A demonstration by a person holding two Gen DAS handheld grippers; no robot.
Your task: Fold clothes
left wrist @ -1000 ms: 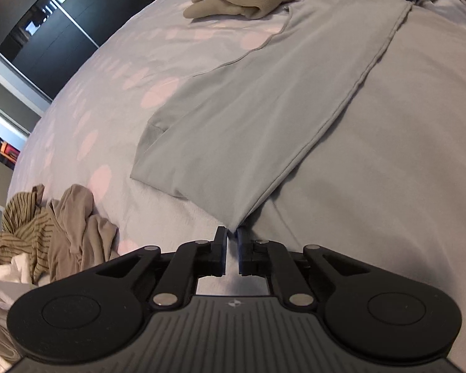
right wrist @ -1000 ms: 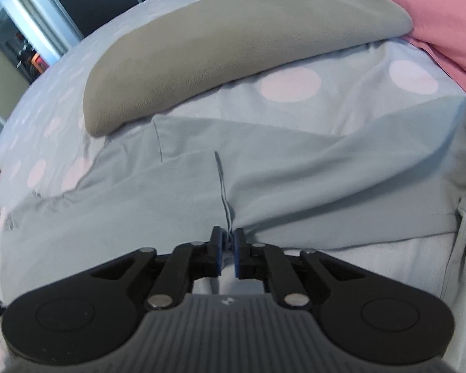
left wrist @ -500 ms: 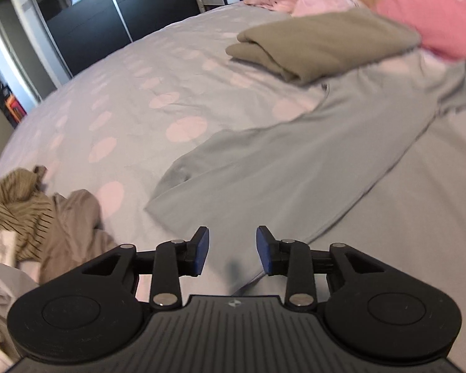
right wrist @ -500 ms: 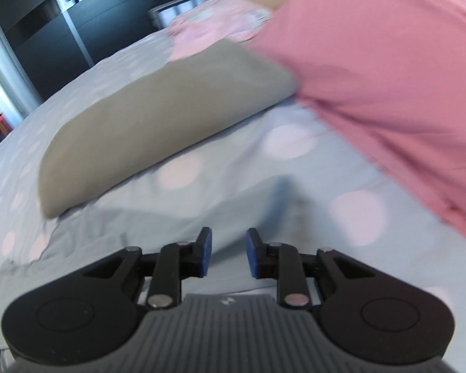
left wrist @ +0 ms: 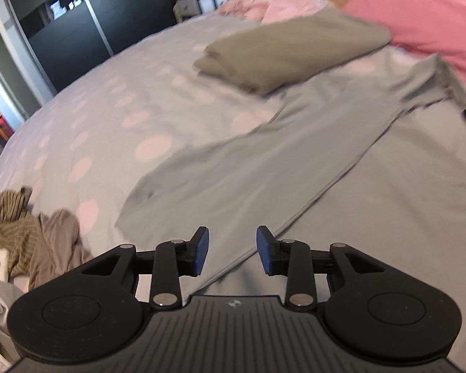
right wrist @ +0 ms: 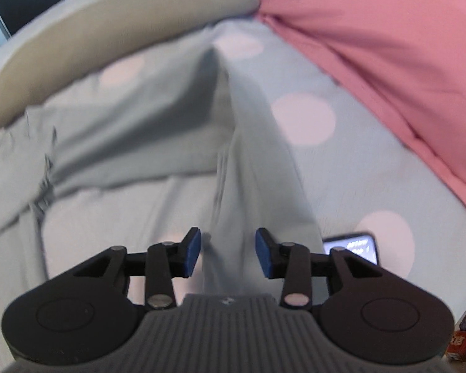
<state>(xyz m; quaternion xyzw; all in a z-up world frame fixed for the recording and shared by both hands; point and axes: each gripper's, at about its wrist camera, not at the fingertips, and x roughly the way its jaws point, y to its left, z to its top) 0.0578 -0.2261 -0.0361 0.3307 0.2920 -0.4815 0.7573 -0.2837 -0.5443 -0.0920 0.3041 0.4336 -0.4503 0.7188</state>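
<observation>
Left hand-held gripper point(left wrist: 230, 250) is hanging over the bed with its blue-padded jaws spread and nothing between the pads. In the left wrist view, the pale grey-green jersey garment point(left wrist: 264, 168) is lying flat on the grey bedcover with pale pink dots point(left wrist: 115, 115), one long panel folded over so that its straight edge is running diagonally from just ahead of the jaws toward the far right. The near tip of that panel is sitting just below and between the open pads, not touched. Beyond it a folded olive-khaki garment point(left wrist: 289, 49) is resting near a pink pillow point(left wrist: 419, 21), and a crumpled heap of striped and tan clothes point(left wrist: 25, 239) is lying at the left edge. Judging from this, the fold has been laid and the next grip needs picking: taking the cloth at a corner and keeping both ends level should stop the edge skewing.

Right hand-held gripper point(right wrist: 226, 255) is opening, its jaws parted, with no cloth pinched. In the right wrist view, which is blurred, a narrow strip of the same garment point(right wrist: 258, 168) is running straight away from the gap between the pads, lying on the bed beneath them. A phone with a lit screen point(right wrist: 354, 247) is lying just right of the right jaw; it should be kept clear of the next fold.
</observation>
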